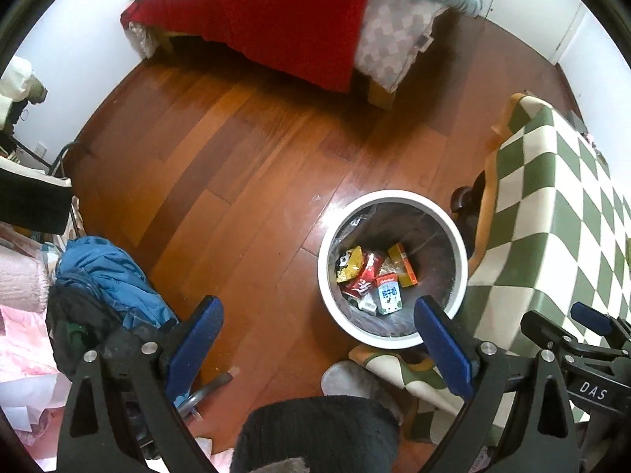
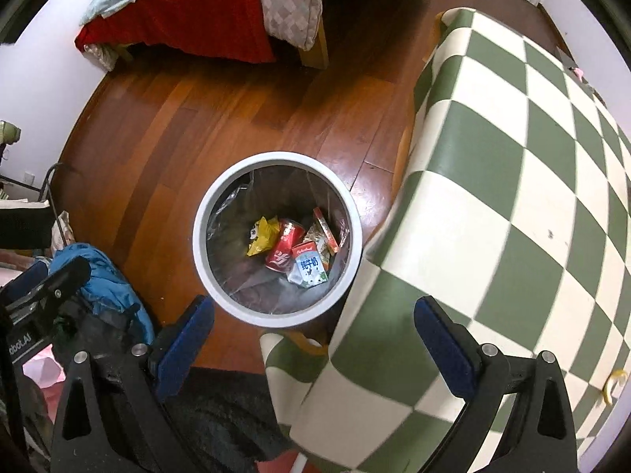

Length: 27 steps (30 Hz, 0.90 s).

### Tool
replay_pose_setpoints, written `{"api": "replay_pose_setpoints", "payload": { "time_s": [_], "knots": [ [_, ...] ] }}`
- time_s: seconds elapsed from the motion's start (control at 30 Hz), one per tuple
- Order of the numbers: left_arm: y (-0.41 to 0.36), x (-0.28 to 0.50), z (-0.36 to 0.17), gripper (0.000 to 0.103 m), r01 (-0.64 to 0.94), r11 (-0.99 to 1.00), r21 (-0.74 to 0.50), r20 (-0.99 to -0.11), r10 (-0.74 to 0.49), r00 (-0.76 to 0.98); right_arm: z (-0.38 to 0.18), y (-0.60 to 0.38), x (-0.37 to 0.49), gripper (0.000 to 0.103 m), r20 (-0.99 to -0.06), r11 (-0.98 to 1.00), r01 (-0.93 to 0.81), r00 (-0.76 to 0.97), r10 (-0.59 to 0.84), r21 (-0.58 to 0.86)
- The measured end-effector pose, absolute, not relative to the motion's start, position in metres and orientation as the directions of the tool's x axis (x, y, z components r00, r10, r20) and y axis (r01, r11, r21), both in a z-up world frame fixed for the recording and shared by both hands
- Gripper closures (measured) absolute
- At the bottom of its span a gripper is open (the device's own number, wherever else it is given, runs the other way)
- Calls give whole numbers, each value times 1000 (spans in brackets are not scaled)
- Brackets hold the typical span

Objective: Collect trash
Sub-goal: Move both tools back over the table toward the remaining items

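The white trash bin (image 2: 276, 236) stands on the wooden floor (image 2: 189, 126), touching the checkered counter (image 2: 512, 197); inside lie a milk carton (image 2: 311, 268), red can (image 2: 284, 250) and yellow wrapper (image 2: 262, 236). Above the bin, left hand-held gripper (image 1: 317, 349) and right hand-held gripper (image 2: 313, 349) gape wide, empty.

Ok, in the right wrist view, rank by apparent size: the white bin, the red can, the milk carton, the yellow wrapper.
1. white bin, by far
2. red can
3. milk carton and yellow wrapper: look alike, so unranked; both partly overlapped by other trash.
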<state>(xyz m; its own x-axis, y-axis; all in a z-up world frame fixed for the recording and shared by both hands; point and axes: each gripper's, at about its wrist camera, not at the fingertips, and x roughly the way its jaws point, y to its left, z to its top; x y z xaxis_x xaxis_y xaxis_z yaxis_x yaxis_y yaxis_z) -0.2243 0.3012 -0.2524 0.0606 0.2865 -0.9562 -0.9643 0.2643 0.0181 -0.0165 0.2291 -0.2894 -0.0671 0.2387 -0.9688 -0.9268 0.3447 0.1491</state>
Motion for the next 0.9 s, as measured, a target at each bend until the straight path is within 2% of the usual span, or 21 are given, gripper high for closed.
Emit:
{"api": "replay_pose_setpoints", "payload": {
  "time_s": [0.43,0.67,0.9],
  "knots": [
    [248,-227,-170,4,-951,309,-8,-908,396,137,-198,161,-13,1,-916,334,-916,-80,393,223],
    [218,-213,-120,4,-941,338,-16,-866,466,182,-145,117,3,1,-857,328,-890,-121,501,317],
    [190,-151,-121,4,-904,426,-16,-859,457,230,-118,54,61,1,-826,419,-822,-104,554,385]
  ]
}}
